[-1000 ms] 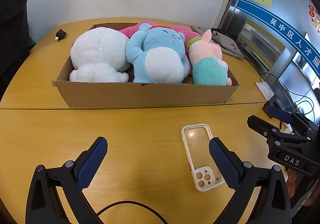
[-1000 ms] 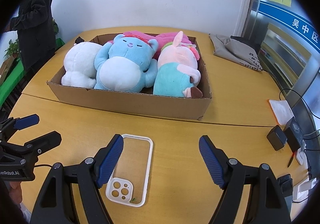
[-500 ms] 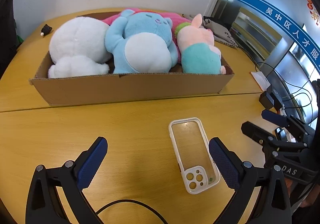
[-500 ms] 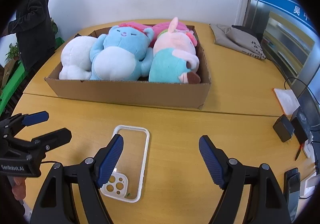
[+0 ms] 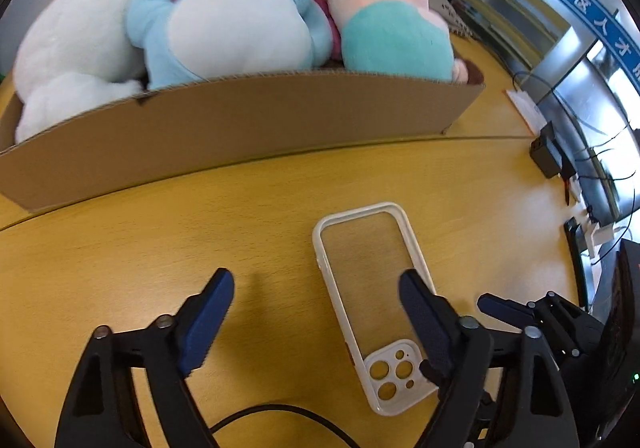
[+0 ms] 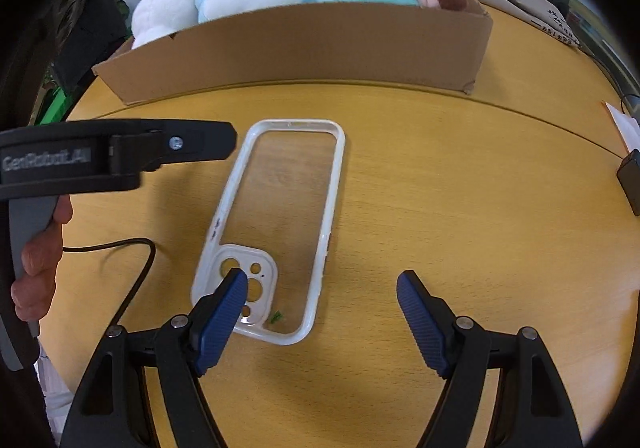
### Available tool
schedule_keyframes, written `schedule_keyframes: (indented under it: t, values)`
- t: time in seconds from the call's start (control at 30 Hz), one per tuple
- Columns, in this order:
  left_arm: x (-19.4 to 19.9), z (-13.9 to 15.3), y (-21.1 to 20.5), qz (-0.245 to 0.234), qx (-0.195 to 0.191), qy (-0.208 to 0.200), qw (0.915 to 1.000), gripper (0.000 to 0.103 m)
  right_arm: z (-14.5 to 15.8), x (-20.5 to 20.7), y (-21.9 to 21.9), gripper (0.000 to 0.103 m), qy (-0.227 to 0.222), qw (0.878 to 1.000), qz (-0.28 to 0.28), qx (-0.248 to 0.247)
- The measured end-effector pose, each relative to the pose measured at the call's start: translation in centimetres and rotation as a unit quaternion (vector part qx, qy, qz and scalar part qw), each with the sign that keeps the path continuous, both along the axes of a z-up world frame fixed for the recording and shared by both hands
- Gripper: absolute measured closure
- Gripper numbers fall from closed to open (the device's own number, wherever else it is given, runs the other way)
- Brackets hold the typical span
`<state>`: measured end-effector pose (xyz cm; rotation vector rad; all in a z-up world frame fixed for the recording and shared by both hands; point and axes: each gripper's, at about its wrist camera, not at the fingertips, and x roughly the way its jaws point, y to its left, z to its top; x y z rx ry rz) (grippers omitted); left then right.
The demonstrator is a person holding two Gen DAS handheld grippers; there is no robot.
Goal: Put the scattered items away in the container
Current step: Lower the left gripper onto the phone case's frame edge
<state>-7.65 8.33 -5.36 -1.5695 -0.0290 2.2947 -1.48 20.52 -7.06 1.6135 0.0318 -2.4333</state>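
Observation:
A clear phone case (image 5: 368, 288) with a white rim lies flat on the wooden table, in front of a cardboard box (image 5: 240, 128). The box holds a white plush (image 5: 72, 60), a blue plush (image 5: 240, 8) and a pink-and-teal plush (image 5: 392, 36). My left gripper (image 5: 316, 282) hangs low over the case's left rim, jaws closing, pads touching nothing. My right gripper (image 6: 320, 277) is over the camera end of the case (image 6: 288, 208), jaws also closing. Its left pad sits above the camera cutout and its right pad over bare table.
A black cable (image 6: 132, 248) curls on the table left of the case. A black adapter (image 5: 544, 152) and more wires lie near the right table edge. A grey bag (image 6: 540, 12) lies behind the box (image 6: 300, 48). A hand (image 6: 40, 260) holds the left tool's handle.
Both grippers have come down toward the table, so the case and box look larger. Both pairs of jaws stand narrower than before. The case has not moved.

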Motion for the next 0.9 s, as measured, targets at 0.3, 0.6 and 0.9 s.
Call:
schedule_keyframes:
  t: [0.3,0.6,0.9]
  values:
    - [-0.8,-1.7,1.1,-0.011,-0.031,-0.014,0.9994,0.088,0.3,0.1,0.1,0.090,0.012,1.000,0.013,0.017]
    - [0.6,-0.9,0.3,-0.059,-0.049,0.001,0.9971,0.088,1.0,1.7,-1.4,0.037,0.026,0.997,0.068,0.009]
    - [0.5,1.0,-0.3,-0.101,-0.043,0.030,0.9935,0.088,0.4,3.1,-5.6,0.030,0.014,0.991,0.130,0.008]
